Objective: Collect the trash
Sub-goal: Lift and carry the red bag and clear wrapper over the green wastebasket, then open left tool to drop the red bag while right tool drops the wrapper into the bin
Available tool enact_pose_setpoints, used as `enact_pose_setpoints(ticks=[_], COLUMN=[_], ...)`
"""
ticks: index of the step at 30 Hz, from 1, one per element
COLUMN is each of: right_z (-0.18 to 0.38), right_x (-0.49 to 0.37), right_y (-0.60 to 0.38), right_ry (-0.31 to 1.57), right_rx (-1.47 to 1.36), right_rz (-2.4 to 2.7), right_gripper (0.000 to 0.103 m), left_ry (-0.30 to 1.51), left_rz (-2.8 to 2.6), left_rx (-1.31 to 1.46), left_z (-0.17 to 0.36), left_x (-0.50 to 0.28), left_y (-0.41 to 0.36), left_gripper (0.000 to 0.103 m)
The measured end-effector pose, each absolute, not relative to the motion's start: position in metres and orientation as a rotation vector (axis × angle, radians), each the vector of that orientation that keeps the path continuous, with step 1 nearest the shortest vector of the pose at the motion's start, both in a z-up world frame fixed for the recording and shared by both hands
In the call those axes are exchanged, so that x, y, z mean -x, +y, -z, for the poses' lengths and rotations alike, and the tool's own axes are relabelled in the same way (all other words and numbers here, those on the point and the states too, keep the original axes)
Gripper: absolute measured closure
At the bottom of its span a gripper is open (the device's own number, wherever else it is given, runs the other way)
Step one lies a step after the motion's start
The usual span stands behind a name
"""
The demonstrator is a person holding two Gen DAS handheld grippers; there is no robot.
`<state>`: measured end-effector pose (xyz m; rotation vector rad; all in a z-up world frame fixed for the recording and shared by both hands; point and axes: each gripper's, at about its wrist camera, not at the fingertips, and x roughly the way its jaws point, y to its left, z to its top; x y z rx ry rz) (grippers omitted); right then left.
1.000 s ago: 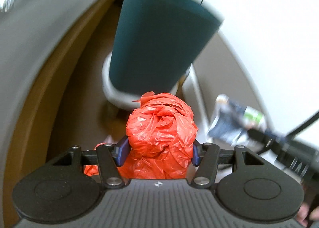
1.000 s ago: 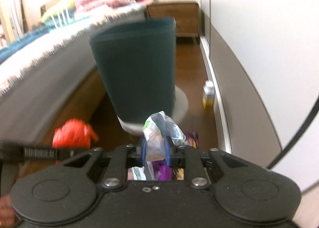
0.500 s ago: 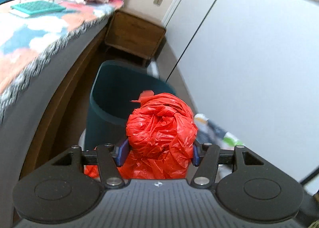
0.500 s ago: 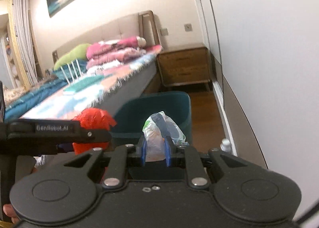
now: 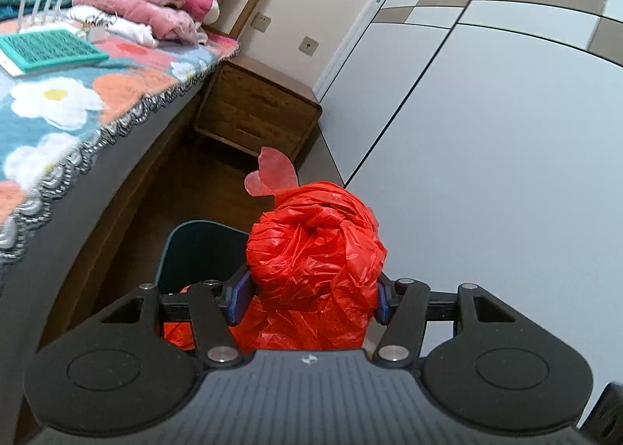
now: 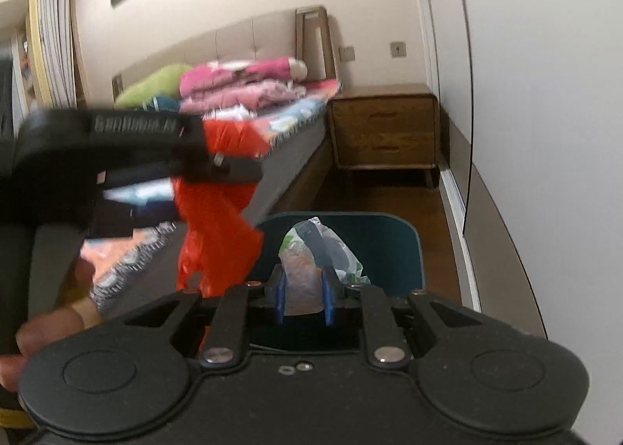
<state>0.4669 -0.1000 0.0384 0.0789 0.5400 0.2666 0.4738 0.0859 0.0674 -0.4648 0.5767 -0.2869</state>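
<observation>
Carrying both finds toward the dark teal bin [image 6: 350,250] on the floor between bed [image 5: 78,102] and wardrobe [image 5: 486,172], I keep my left tool [image 5: 311,289] clamped on the crumpled red plastic bag [image 5: 315,269], pinched at its bulky middle so the loose tail hangs free. My right tool [image 6: 303,297] grips a small crinkled wrapper [image 6: 311,254] tightly between nearly closed jaws, poised above the bin's rim so, I judge, a release would drop it inside.

You are in a home bedroom: a bed [image 5: 58,102] with a flowered cover and folded bedding [image 5: 148,12], a wooden nightstand [image 5: 257,113], and tall wardrobe doors [image 5: 486,133].
</observation>
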Motion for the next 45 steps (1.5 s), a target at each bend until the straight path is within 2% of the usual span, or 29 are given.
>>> enact_pose_setpoints(ticks=[14, 18, 21, 24, 26, 28, 31, 36, 45], right_z=[0.017, 0.022, 0.023, 0.02, 0.018, 0.015, 0.009, -0.009, -0.044], right_x=[-0.517, -0.521, -0.522, -0.524, -0.521, -0.519, -0.511, -0.498, -0.451], right_y=[-0.076, -0.075, -0.075, -0.077, -0.08, -0.082, -0.085, -0.091, -0.114], right_ry=[0.738, 0.766, 0.783, 0.79, 0.786, 0.776, 0.764, 0.729, 0.651], right_rx=[0.055, 0.066, 0.062, 0.061, 0.059, 0.065, 0.061, 0.059, 0.035], right_rz=[-0.189, -0.186, -0.184, -0.173, -0.17, -0.165, -0.172, -0.186, -0.224], right_gripper=[0.084, 0.076, 0.075, 0.067, 0.059, 0.05, 0.045, 0.039, 0.034], left_ry=[0.83, 0.874, 0.91, 0.921, 0.929, 0.929, 0.912, 0.882, 0.784], left_rz=[0.236, 0.241, 0.263, 0.242, 0.247, 0.244, 0.255, 0.246, 0.223], left_rx=[0.333, 0.253, 0.204, 0.163, 0.151, 0.145, 0.142, 0.132, 0.114], left_z=[0.014, 0.023, 0.027, 0.031, 0.033, 0.032, 0.026, 0.011, -0.03], left_x=[-0.548, -0.553, -0.556, -0.556, -0.554, -0.55, -0.546, -0.53, -0.48], left_y=[0.057, 0.044, 0.035, 0.029, 0.027, 0.025, 0.024, 0.024, 0.031], left_gripper=[0.045, 0.044, 0.044, 0.043, 0.042, 0.035, 0.029, 0.028, 0.028])
